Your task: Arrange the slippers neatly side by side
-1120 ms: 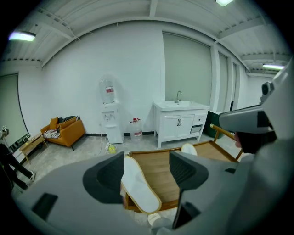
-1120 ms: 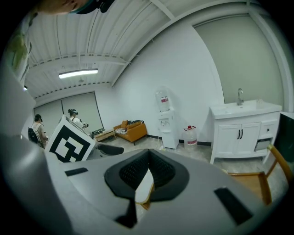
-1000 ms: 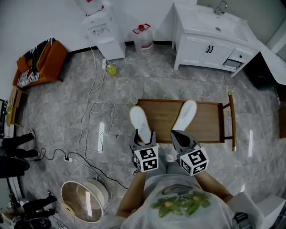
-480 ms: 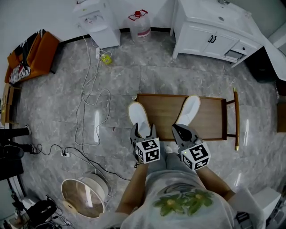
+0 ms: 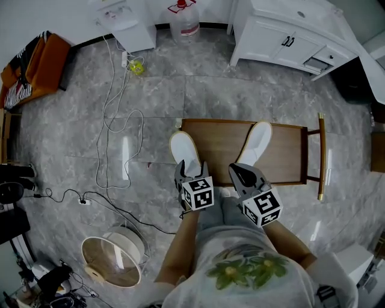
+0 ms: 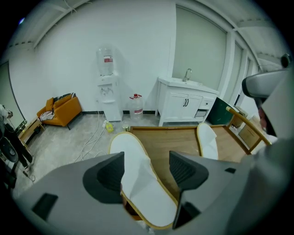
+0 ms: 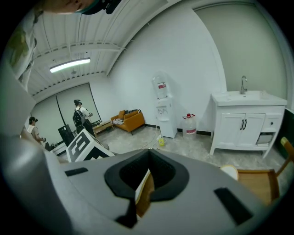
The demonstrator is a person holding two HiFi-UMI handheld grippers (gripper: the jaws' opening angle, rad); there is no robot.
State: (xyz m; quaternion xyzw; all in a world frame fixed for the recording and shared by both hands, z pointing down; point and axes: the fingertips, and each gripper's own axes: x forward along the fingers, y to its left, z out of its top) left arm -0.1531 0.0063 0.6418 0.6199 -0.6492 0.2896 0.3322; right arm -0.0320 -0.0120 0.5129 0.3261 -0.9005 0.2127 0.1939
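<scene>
two white slippers lie on a low wooden table (image 5: pixel 219 147), well apart from each other. the left slipper (image 5: pixel 182 150) sits at the table's left end, its toe pointing far and a little left and its heel near the near edge. the right slipper (image 5: pixel 258 139) lies right of the table's middle, its toe angled far and right.

the left gripper (image 5: pixel 191 174) is over the heel of the left slipper. in the left gripper view its jaws stand wide apart with the slipper's heel part between them; i cannot tell whether either jaw touches it. the right gripper (image 5: pixel 239 174) is at the heel of the right slipper. in the right gripper view its jaws are drawn almost together on a thin white, tan-edged strip that looks like that slipper's heel edge, and the slipper's toe shows just to the right.

the person stands at the table's near side, in a pale shirt with a green print. the floor (image 5: pixel 78 156) is grey marble tile. cables (image 5: pixel 114 120) trail across it to the left. along the far wall stand a water dispenser (image 5: pixel 120 18), a water bottle (image 5: pixel 183 21) and a white sink cabinet (image 5: pixel 283 36). an orange sofa (image 5: pixel 36 66) sits far left.
</scene>
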